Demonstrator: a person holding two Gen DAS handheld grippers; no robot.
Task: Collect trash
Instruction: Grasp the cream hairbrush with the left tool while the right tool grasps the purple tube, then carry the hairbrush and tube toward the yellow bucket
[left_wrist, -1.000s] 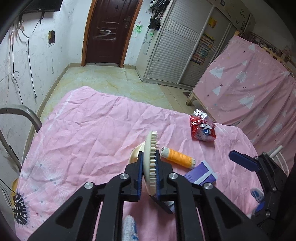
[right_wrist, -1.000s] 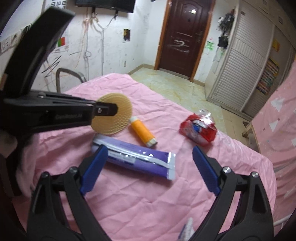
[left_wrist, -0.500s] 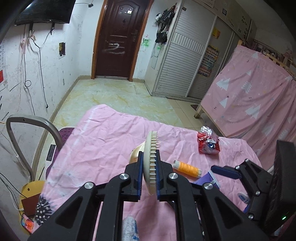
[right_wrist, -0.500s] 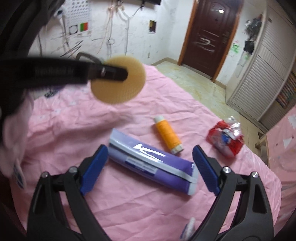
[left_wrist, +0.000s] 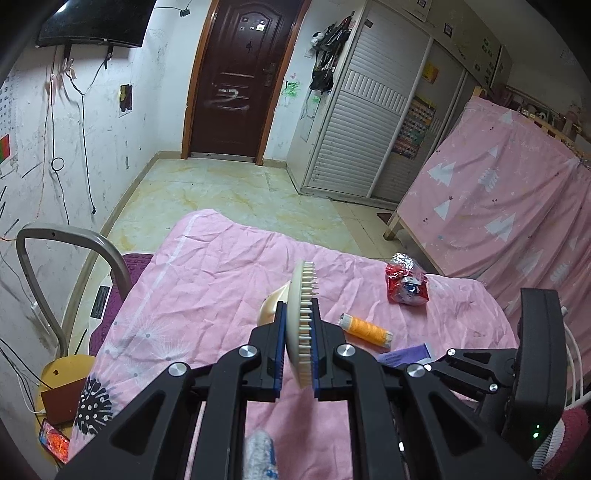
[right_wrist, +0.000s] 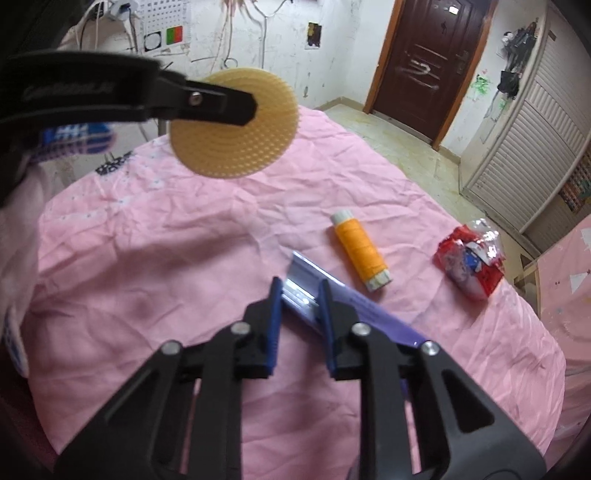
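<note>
Your left hand-held gripper (left_wrist: 295, 334) points down over the bed (left_wrist: 207, 280), clamped on a round cream brush (left_wrist: 300, 325) held on edge. Your right hand-held gripper (right_wrist: 298, 295) tilts steeply down, its jaws closing around the end of a purple tube (right_wrist: 373, 308) near the bed's middle. An orange spool (right_wrist: 360, 251) and a red wrapper (right_wrist: 469, 258) lie toward the far right edge.

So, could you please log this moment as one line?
left tongs: shut on round cream bristle brush | right tongs: closing on flat purple packet | pink sheet: orange thread spool, red wrapper
</note>
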